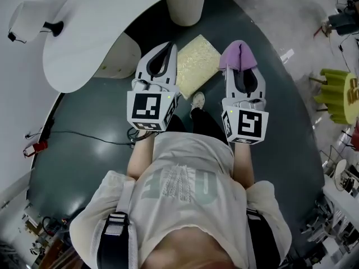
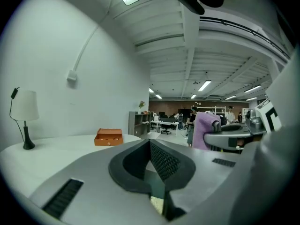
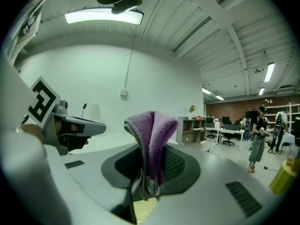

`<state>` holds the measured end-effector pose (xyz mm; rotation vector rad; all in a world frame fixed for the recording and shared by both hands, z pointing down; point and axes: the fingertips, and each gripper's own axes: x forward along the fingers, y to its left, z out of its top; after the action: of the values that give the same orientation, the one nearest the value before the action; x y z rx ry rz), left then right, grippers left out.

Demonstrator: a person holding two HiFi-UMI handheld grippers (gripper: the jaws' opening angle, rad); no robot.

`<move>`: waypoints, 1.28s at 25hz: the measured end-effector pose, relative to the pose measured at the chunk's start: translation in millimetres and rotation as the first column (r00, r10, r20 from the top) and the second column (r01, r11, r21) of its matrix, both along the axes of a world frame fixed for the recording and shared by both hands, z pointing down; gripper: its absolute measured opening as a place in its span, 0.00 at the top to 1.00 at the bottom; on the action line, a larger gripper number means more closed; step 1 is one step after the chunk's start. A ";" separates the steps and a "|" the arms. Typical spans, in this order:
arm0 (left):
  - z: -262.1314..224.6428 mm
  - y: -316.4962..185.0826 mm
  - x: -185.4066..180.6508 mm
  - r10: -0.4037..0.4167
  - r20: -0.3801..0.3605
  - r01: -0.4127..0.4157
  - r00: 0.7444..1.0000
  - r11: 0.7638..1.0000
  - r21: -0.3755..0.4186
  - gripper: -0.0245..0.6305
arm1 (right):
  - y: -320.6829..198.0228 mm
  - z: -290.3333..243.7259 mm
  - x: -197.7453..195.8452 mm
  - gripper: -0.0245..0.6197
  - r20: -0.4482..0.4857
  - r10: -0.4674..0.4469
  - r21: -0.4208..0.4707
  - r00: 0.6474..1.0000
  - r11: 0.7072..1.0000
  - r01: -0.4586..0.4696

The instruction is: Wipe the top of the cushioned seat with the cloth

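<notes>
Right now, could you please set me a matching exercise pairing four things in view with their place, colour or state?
Things:
1. cloth
2. cushioned seat
3. lamp
4. left tongs

Place, colour or state:
a. shut, nothing between them
b. pale yellow
c. clamped in the right tongs
d. standing on the white table

Pairs: 1-c, 2-b, 3-d, 4-a.
</notes>
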<state>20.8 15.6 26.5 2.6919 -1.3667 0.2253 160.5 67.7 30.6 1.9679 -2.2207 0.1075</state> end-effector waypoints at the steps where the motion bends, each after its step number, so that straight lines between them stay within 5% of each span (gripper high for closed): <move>1: -1.8 -8.8 5.2 -0.007 0.000 0.007 1.000 1.000 0.006 0.95 | -10.4 0.0 4.5 0.81 0.003 -0.014 -0.002 1.000 1.000 0.014; 12: 0.3 -66.8 29.6 0.017 0.008 -0.017 1.000 1.000 -0.019 0.95 | -65.4 -4.6 9.6 0.81 -0.005 -0.026 -0.002 1.000 1.000 0.026; 24: -0.3 -87.6 5.3 0.008 0.029 -0.009 1.000 1.000 0.023 0.95 | -89.9 6.6 -13.9 0.81 0.051 -0.045 -0.032 0.998 0.998 0.047; 32: 111.5 -114.8 -25.3 -0.109 0.025 0.109 0.994 0.993 -0.037 0.95 | -124.4 117.7 -47.3 0.81 0.096 -0.237 -0.104 0.967 0.963 0.247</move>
<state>-4.5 -99.1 138.0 2.5820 -1.4948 0.2705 113.2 -56.8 148.3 1.6471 -2.4276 0.2824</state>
